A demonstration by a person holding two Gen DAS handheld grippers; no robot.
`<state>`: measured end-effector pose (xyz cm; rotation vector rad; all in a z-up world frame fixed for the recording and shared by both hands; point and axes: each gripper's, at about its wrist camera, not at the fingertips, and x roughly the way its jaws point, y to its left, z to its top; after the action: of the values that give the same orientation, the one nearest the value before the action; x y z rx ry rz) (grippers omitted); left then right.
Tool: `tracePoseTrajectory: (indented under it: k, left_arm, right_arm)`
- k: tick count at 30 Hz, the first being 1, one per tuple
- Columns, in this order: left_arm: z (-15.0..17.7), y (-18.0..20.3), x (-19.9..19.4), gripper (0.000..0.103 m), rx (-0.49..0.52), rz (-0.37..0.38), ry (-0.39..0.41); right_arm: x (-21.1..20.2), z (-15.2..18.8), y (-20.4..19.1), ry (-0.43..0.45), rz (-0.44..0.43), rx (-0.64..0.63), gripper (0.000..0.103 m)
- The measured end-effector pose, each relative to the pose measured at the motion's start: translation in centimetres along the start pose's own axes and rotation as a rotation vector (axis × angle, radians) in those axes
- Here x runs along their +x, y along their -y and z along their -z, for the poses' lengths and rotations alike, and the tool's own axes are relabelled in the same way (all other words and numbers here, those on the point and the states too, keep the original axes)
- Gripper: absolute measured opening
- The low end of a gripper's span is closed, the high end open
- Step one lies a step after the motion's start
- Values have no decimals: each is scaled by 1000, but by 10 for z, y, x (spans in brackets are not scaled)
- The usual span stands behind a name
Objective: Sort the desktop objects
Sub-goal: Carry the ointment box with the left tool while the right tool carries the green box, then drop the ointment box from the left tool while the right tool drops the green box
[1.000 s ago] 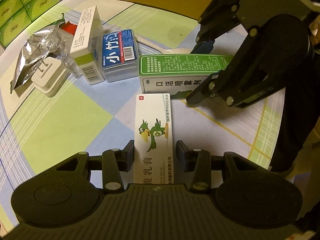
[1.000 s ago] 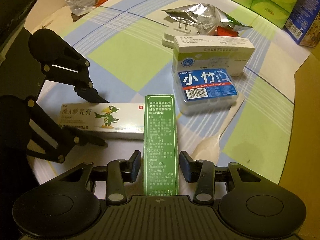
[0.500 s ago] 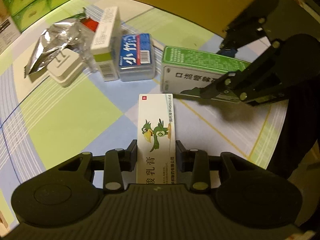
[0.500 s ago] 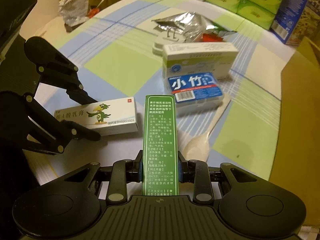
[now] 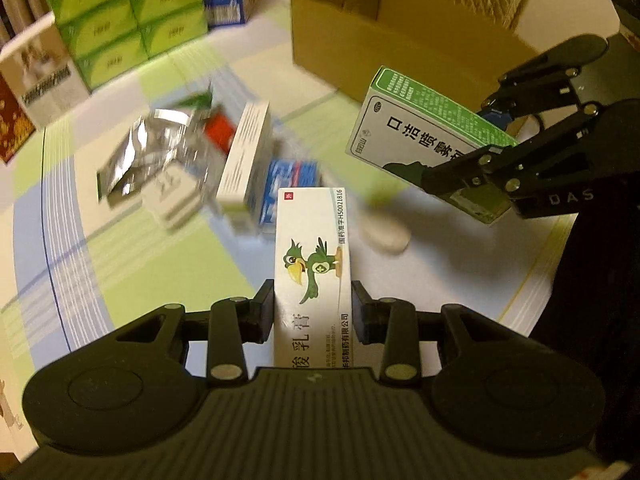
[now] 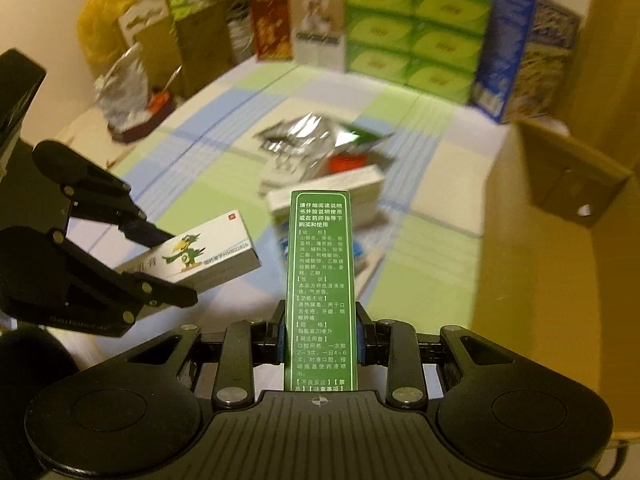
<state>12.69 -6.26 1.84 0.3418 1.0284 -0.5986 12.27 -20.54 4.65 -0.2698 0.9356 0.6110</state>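
**Both boxes lifted clear of the table**

The left gripper was clamped on the white ointment box with the green parrot, and the right gripper was closed on the green spray box. A second earlier both cartons lay flat on the checked tablecloth with the jaws merely straddling them; half a second earlier the right jaws had pinched. Now each carton hung in the air, above the foil pouch, the blue case and the white spoon (all blurred by motion). The open cardboard box stood beyond, probably their destination, so carrying over and releasing remained.
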Motion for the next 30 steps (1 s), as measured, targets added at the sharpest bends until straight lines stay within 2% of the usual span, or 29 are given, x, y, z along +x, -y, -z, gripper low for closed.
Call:
tracePoseTrajectory:
  k: [9,15,21,30]
  left_arm:
    - [-75,57,-22,33,47,48,78]
    - [-115,96,-11,33,72,77,106]
    - [-146,115,9,33,14,111,115]
    - [-183,135,39,33,-80,141,121]
  right_arm:
    - [-70,-11,66,85,104,86,28]
    - [-99,-1,114,106,178,143,28]
    - [-110,11,159,111,217,209,28]
    - [-100,18,205,97,229,277,28]
